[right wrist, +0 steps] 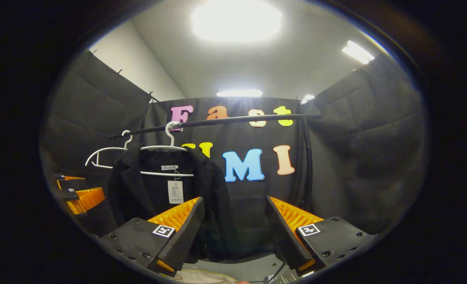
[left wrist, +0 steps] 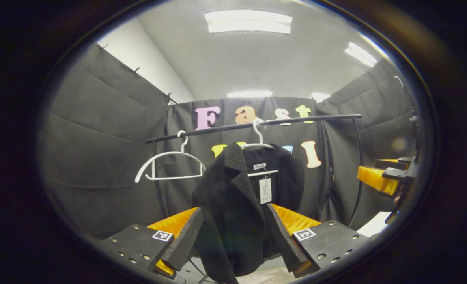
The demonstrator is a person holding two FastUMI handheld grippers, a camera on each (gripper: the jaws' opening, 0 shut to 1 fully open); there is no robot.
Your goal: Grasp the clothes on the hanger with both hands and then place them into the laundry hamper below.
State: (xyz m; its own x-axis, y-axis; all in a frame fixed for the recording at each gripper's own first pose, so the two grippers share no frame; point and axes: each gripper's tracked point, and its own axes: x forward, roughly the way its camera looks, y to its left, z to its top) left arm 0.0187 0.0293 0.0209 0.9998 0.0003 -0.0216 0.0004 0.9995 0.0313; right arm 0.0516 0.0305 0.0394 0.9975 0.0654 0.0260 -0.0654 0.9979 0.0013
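A black jacket (left wrist: 233,205) hangs on a white hanger (left wrist: 259,146) from a black rail (left wrist: 257,124); a paper tag (left wrist: 265,190) dangles at its collar. My left gripper (left wrist: 234,209) is open, its jaws wide apart, and the jacket's front shows in the gap between them; neither finger presses on it. In the right gripper view the jacket (right wrist: 139,189) hangs left of centre. My right gripper (right wrist: 234,201) is open and points at the jacket's right edge and the wall behind it. The left gripper (right wrist: 77,195) shows beside the jacket's far side.
An empty white hanger (left wrist: 166,163) hangs on the same rail, left of the jacket. The rail's black uprights (left wrist: 357,169) stand at both ends. A pale rim (right wrist: 206,276) shows low down under the jacket. The right gripper (left wrist: 379,179) sits at the right edge.
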